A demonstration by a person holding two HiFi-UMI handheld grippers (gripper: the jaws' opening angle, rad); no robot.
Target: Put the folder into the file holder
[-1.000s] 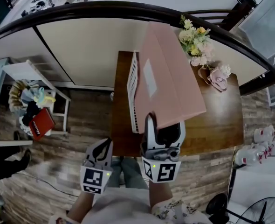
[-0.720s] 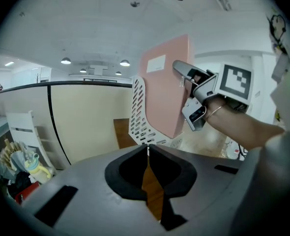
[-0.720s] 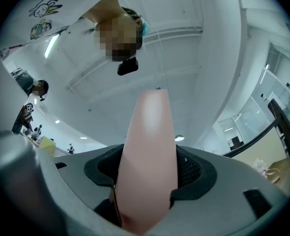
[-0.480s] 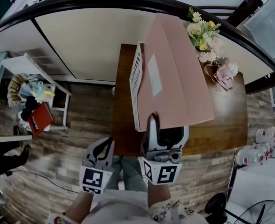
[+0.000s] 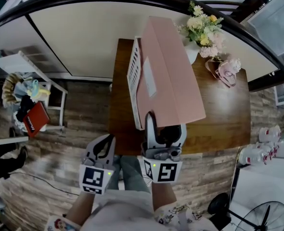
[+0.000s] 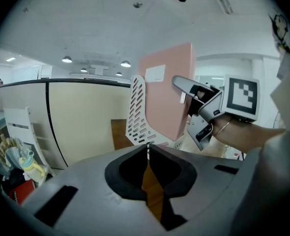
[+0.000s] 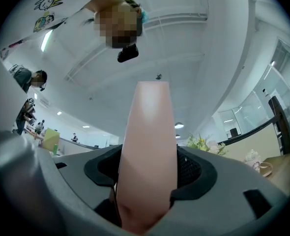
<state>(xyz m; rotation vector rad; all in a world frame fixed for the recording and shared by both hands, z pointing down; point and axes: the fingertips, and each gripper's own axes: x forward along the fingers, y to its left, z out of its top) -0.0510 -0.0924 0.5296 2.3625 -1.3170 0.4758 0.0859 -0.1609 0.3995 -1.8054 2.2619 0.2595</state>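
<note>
Now the right gripper (image 5: 163, 131) is clamped on the near edge of the pink folder (image 5: 168, 76), which stands upright against the slotted white file holder (image 5: 134, 73) at the wooden table's (image 5: 224, 114) left edge. The left gripper (image 5: 103, 150) hangs off the near edge, jaws together and empty.

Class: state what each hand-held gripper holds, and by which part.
Right hand-held gripper clamps the pink folder by its near edge; left hand-held gripper holds nothing.

Bright, even light — fisheye edges (dark)
</note>
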